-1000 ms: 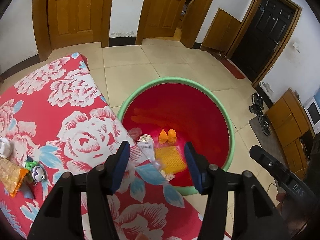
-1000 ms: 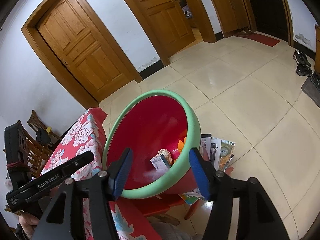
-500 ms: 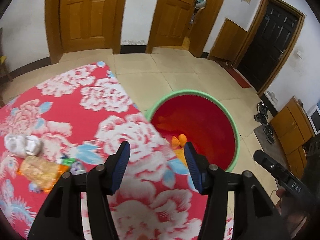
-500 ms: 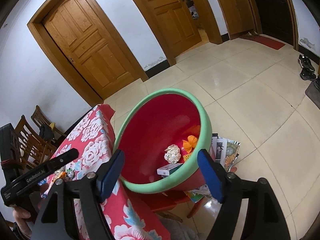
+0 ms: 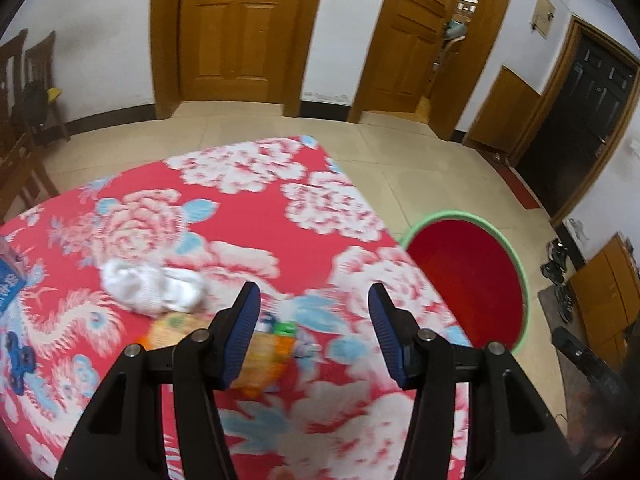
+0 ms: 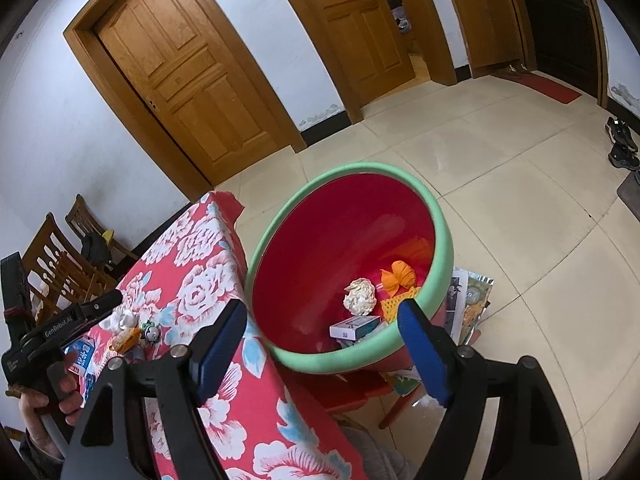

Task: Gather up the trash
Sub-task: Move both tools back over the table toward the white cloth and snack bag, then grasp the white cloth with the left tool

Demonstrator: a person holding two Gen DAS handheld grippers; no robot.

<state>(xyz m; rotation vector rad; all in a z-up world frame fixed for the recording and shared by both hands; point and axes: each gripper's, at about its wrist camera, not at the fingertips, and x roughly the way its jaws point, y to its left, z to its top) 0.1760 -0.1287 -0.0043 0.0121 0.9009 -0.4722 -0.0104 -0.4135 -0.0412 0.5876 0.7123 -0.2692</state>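
A room with white walls and a pale tiled floor (image 6: 520, 208) is filling both views, with closed wooden doors (image 5: 244, 28) standing along the far wall and wooden chairs (image 6: 52, 260) sitting against the wall to the left. A table (image 5: 256, 208) covered in a red cloth with white and blue flowers is taking up the near left of the scene.

Just beside the table's right edge, a large red basin with a green rim (image 6: 442, 256) is sitting raised off the floor on a red support. Inside it, trash is lying near the bottom: a crumpled white paper ball (image 6: 360, 296), an orange bow-shaped piece (image 6: 398, 275), a yellow mesh piece (image 6: 394, 303) and a small white and blue box (image 6: 354, 326). Printed papers (image 6: 470, 304) are lying on the floor just beyond the basin.

On the table, toward its near left part, a wad of white tissue (image 5: 154, 288) is lying with an orange snack wrapper (image 5: 260, 354) just in front of it, and a small green and white item (image 5: 286, 328) is touching the wrapper's far end. A blue packet (image 5: 10, 280) is lying at the table's left edge.

The left gripper (image 5: 314, 332) is hovering above the table, tilted down toward the wrapper, its fingers spread wide and holding nothing. The right gripper (image 6: 320, 354) is hanging over the basin's near rim, its fingers also spread wide and gripping nothing.
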